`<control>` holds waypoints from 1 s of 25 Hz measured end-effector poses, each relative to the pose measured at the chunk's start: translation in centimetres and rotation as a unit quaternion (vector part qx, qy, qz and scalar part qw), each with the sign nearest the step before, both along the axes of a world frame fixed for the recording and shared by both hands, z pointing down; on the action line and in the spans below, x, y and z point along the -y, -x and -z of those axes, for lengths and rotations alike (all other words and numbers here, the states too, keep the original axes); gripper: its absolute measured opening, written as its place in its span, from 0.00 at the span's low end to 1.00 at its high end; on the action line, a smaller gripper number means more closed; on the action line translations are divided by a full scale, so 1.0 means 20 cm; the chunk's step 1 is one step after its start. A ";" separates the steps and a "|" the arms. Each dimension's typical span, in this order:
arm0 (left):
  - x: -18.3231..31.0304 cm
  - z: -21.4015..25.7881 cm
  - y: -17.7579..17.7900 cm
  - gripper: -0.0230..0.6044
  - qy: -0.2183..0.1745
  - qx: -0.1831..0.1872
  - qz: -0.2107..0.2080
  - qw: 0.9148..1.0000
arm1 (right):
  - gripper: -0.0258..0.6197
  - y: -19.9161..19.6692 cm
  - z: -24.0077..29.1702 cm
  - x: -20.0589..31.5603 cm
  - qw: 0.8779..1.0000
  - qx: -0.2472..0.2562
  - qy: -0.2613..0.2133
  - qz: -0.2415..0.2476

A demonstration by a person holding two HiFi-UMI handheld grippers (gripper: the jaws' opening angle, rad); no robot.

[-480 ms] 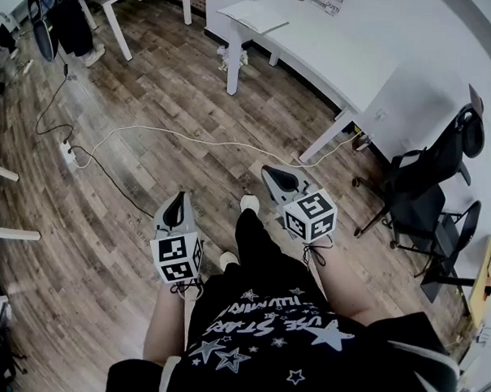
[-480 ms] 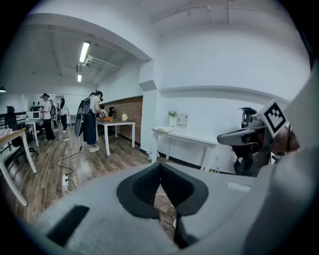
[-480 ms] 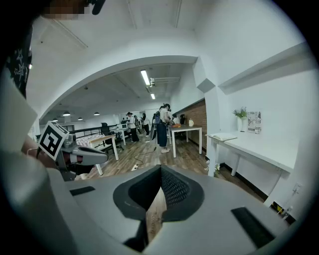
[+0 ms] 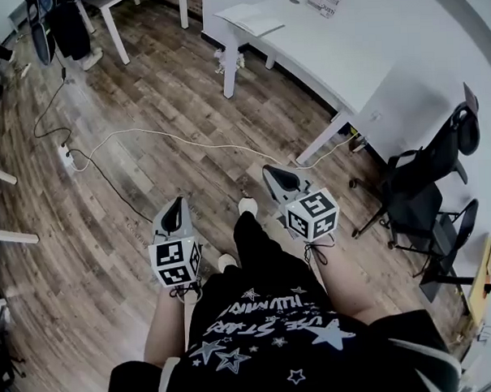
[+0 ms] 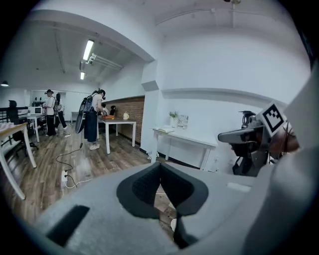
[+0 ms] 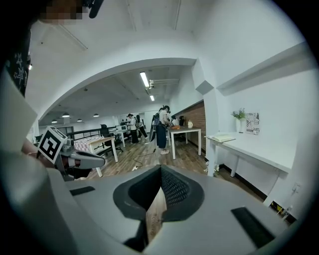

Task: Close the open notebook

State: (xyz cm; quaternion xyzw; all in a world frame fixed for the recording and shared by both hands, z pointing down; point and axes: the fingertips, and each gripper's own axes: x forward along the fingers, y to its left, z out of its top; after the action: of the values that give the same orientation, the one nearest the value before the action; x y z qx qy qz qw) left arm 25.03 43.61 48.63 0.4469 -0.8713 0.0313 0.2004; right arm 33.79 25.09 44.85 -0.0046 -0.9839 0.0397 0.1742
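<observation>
Pressed together and empty, your left gripper [image 4: 178, 202] hung at waist height in front of you. Your right gripper [image 4: 271, 173] rode just beside it, jaws likewise tip to tip on nothing. Both tilted a little downward over the wooden floor [image 4: 143, 90], where a cable [image 4: 186, 141] trailed across ahead of them.

Well beyond that stood the white desk [image 4: 345, 57]. The notebook [image 4: 252, 18] lay open on its far end, ahead of both claws and slightly to the right, so your right hand was probably the nearer one.

Its long side seemed to run along the desk's edge, but at that range you could not make out the spine or which leaf would fold over. The desk's right end ran out of the head view. People [image 5: 93, 119] stood at a farther table.
</observation>
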 end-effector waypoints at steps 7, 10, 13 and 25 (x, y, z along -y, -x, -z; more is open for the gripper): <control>-0.05 0.08 0.04 0.07 -0.012 0.012 0.017 1.000 | 0.04 0.04 0.08 -0.01 1.000 0.023 -0.008 0.018; -0.05 0.11 0.09 0.08 -0.017 0.020 0.028 0.999 | 0.04 0.09 0.09 0.01 0.999 0.031 -0.005 0.022; 0.01 0.10 0.16 0.08 -0.012 0.017 0.027 0.999 | 0.04 0.17 0.07 0.06 0.999 0.035 0.006 0.019; 0.57 0.02 0.66 0.45 0.013 0.006 0.000 1.000 | 0.04 0.70 -0.05 0.60 0.998 0.040 0.046 0.008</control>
State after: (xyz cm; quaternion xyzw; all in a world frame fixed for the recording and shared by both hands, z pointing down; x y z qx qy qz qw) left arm 11.79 32.14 48.15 0.4444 -0.8720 0.0453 0.2003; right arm 19.87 13.09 45.81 -0.0221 -0.9872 0.0830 0.1345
